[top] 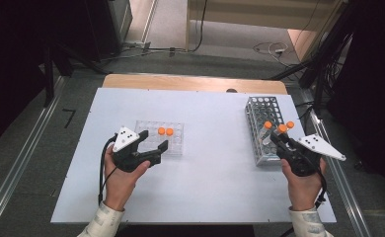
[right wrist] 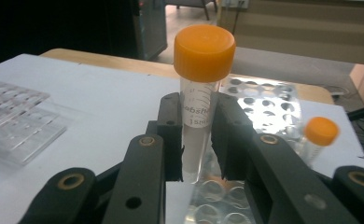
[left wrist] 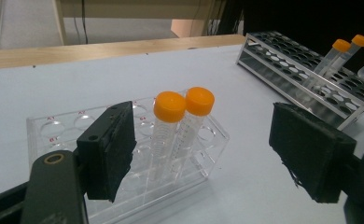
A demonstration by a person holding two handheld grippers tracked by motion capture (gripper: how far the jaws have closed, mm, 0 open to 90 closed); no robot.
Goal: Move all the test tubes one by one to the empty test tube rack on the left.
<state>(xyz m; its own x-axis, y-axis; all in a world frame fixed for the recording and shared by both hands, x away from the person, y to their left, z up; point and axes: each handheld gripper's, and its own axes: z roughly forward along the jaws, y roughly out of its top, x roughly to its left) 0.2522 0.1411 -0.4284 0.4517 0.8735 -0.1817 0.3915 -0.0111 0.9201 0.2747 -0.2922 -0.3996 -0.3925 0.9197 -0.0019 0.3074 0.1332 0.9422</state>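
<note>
From the high view we record a white bench (top: pixel 200 192) carrying two racks. The clear rack (top: pixel 173 145) sits left of centre with two orange-capped tubes (top: pixel 165 132) standing in it. The metal rack (top: pixel 263 123) sits at the right, running near to far, with two capped tubes (top: pixel 279 129) at its near end. The left claw (top: pixel 156 142) rests just near and left of the clear rack, its jaws wide with nothing between them. The right claw (top: pixel 275 138) is at the near end of the metal rack, closed on a tube.

From the left gripper view we note the two jaws standing well apart, the clear rack (left wrist: pixel 45 126) between and beyond them. Small red markings sit beside its wells; we read "A1" at the far left, the rest too small. Printed graduations run along both tubes (left wrist: pixel 182 123). The metal rack (left wrist: pixel 283 63) lies far right.

From the right gripper view we find the held tube (right wrist: pixel 199 93) upright, clamped by both pads below its orange cap. Its print reads "15ml"; the line above is partly legible only. The metal rack (right wrist: pixel 264 100) lies behind, one capped tube (right wrist: pixel 318 135) at its right.
</note>
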